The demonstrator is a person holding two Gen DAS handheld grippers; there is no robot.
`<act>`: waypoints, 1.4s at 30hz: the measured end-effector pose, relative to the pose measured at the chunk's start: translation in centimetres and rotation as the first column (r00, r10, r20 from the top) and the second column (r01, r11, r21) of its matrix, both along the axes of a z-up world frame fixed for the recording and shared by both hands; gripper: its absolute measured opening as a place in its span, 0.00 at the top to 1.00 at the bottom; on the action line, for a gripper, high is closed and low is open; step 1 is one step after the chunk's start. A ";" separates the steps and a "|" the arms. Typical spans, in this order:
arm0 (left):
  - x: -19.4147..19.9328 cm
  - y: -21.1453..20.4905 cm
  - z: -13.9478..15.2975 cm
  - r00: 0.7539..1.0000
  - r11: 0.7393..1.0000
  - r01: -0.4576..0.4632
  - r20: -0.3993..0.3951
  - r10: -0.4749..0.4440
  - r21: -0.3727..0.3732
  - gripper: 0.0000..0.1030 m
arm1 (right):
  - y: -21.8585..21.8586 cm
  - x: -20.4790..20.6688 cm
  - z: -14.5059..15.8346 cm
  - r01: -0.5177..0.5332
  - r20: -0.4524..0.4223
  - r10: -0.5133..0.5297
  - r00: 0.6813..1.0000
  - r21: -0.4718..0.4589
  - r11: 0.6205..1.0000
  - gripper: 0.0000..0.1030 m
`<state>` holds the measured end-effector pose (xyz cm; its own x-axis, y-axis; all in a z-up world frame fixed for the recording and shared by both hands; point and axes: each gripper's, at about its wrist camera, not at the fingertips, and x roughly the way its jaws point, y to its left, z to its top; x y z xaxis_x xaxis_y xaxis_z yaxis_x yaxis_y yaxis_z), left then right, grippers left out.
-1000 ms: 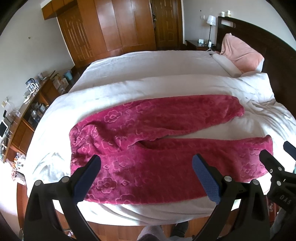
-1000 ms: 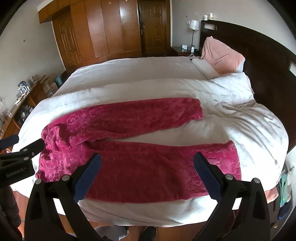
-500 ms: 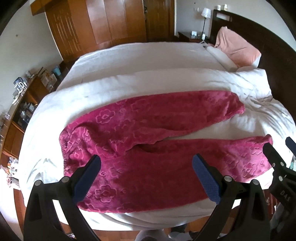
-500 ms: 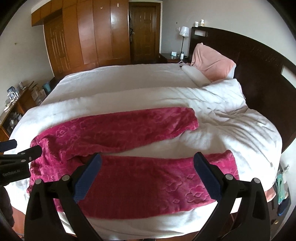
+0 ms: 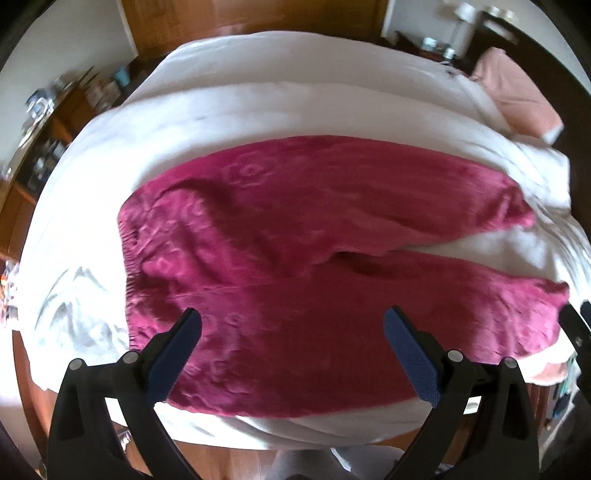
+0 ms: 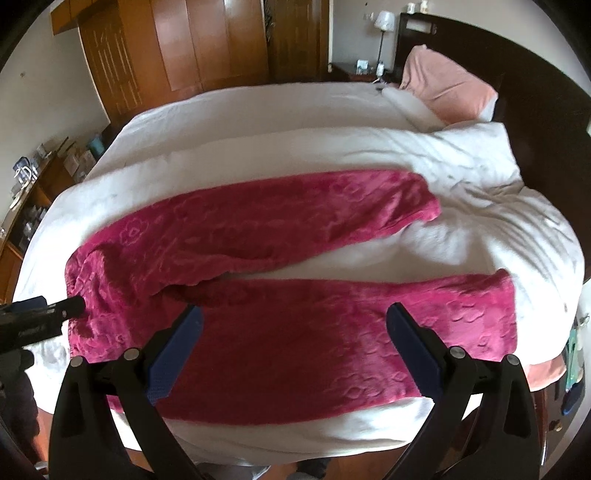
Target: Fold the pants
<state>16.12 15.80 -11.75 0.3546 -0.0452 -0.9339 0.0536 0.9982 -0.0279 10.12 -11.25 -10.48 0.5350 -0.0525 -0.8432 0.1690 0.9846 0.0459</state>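
I find the pants (image 6: pixel 280 295) lying flat on the white duvet (image 6: pixel 480 206), waistband to my left, the two legs splayed apart toward the headboard side. My left gripper (image 5: pixel 291 328) hangs above the waist end with jaws wide and nothing between them; my right gripper (image 6: pixel 295 325) hangs above the near leg, likewise wide and empty.

Risks, as I judge them: the fleece looks thick and plush, so a shallow pinch may take only the top layer and leave the underside behind. The legs diverge, so bringing one over the other may leave hems misaligned. The duvet is soft and rumpled; a deep bite may catch bedding along with the garment. The near leg lies close to the bed edge and could slide off if dragged.

Count: one pair of pants, two legs, two grippers, one duvet, one pink pillow (image 6: pixel 447 88), one bedside lamp (image 6: pixel 384 18).
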 end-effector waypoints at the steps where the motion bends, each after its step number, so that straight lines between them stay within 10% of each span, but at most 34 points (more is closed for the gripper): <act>1: 0.4 1.0 -0.5 1.000 1.000 -0.013 0.000 0.013 -0.002 0.05 | 0.5 0.2 -0.3 -0.009 -0.009 0.009 1.000 0.001 1.000 0.03; 23: 14.1 19.8 -8.9 0.975 0.973 -0.219 0.046 0.216 0.070 0.06 | 3.8 4.3 -5.3 -0.073 -0.152 0.068 0.986 -0.024 0.997 0.03; 29: 18.0 23.3 -11.5 0.971 0.971 -0.238 0.015 0.239 -0.024 0.15 | 4.2 4.6 -6.2 -0.074 -0.190 0.070 0.979 -0.015 0.997 0.03; 42: 23.7 23.2 -16.5 0.994 0.997 -0.065 -0.090 0.062 -0.033 0.31 | 3.9 4.9 -7.7 -0.089 -0.247 0.087 0.965 0.002 0.996 0.03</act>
<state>39.84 39.05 -28.29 0.2739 -0.0589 -0.9600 -0.0144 0.9978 -0.0654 15.06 -7.35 -18.14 0.3135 -0.0229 -0.9493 0.0867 0.9962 0.0046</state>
